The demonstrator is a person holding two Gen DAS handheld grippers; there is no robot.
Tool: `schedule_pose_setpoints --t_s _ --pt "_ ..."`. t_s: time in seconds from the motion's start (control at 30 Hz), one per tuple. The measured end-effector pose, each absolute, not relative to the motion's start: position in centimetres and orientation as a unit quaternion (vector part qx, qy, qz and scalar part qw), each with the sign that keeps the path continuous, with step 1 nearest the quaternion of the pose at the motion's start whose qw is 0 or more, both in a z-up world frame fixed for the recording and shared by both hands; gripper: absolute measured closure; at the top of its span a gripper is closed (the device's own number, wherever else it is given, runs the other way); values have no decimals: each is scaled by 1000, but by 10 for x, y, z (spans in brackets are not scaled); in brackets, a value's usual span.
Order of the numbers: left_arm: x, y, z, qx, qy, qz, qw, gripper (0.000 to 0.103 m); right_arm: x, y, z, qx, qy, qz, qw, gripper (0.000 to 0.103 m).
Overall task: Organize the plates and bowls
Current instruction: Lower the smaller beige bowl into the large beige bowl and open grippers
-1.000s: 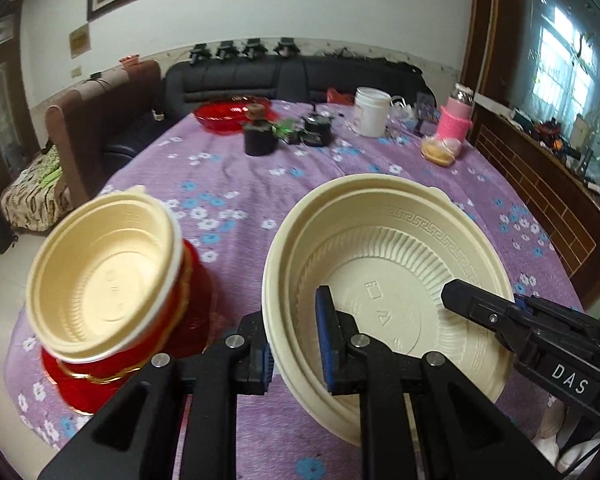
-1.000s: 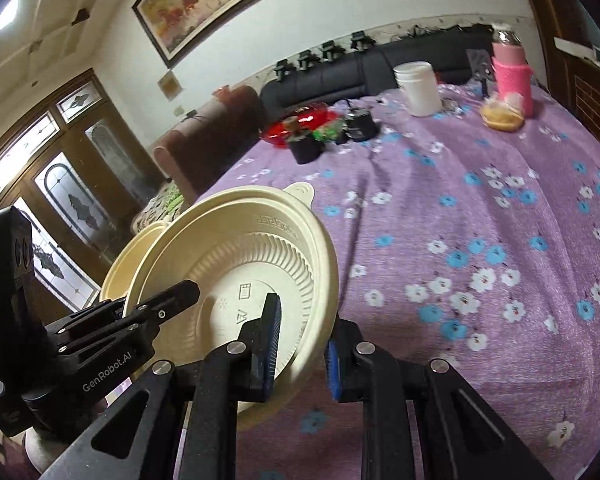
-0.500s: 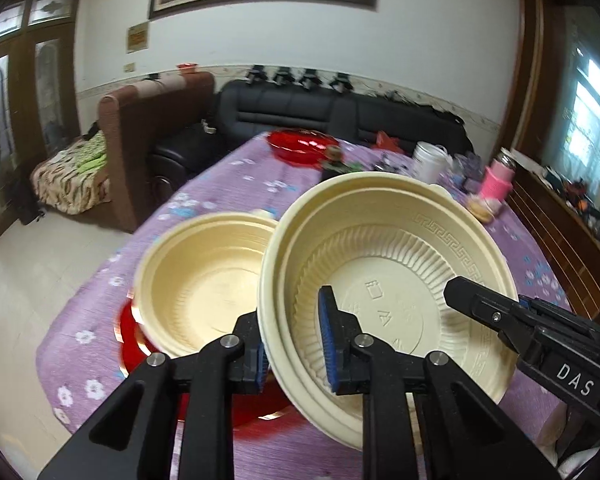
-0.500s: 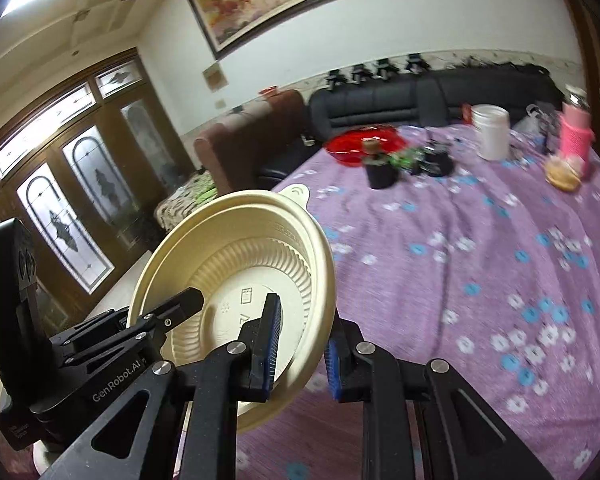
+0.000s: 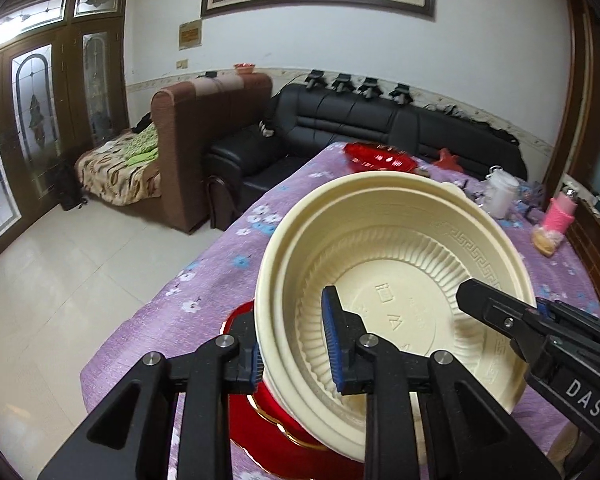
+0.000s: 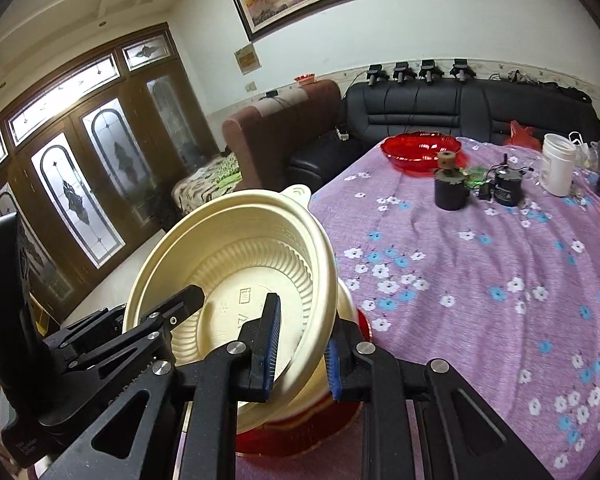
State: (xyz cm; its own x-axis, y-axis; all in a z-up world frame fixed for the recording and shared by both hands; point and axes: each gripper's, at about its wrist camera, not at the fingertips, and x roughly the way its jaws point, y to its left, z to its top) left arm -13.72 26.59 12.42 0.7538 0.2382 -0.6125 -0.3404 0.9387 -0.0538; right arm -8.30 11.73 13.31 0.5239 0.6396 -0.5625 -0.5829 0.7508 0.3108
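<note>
Cream bowl (image 5: 396,280) rim clamped by left gripper (image 5: 296,354) and right gripper (image 6: 302,350), "DAS" label, perhaps over red plates (image 5: 268,420).

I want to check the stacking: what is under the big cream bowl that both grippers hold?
Under the cream bowl a red plate shows on the purple tablecloth, with a cream edge just above it. The rest of that stack is covered.

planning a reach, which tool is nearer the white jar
Right. The right tool grips the cream bowl on the side toward the white jar; the left tool grips its opposite side, farther away.
</note>
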Motion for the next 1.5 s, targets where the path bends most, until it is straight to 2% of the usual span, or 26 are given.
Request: schedule_pose_setpoints --t_s 0.27,0.37,0.43,0.5,0.6,0.67,0.73,0.8,0.97,1.27,1.43,1.5 --pt "-126 282 103 -87 337 166 923 80 -64 137 107 40 366 347 862 81" --pt "-126 286 100 -92 338 168 921 75 -64 142 101 34 369 347 861 81" --pt "-128 289 99 -99 336 171 921 63 -66 145 99 26 365 345 864 81" --pt "-130 291 102 -104 331 174 922 43 -67 147 98 16 356 342 870 81" --pt "-136 292 106 -110 322 178 924 32 -71 151 98 3 344 335 877 81" --pt "-139 293 109 -111 316 182 925 30 -71 152 98 -2 339 331 880 78" --pt "-143 295 111 -121 311 179 926 30 -71 152 97 1 337 335 880 71" --pt "-147 295 113 -127 307 178 926 29 -71 153 97 2 336 337 879 57" --pt "-155 299 116 -139 298 175 928 29 -74 151 100 5 320 334 887 43" --pt "-166 299 119 -139 286 181 931 29 -81 154 104 -18 292 315 903 32" --pt "-178 299 126 -135 267 195 934 27 -105 172 105 -125 212 262 933 31" --pt "-181 298 129 -130 260 203 935 24 -112 172 108 -128 195 264 936 30"
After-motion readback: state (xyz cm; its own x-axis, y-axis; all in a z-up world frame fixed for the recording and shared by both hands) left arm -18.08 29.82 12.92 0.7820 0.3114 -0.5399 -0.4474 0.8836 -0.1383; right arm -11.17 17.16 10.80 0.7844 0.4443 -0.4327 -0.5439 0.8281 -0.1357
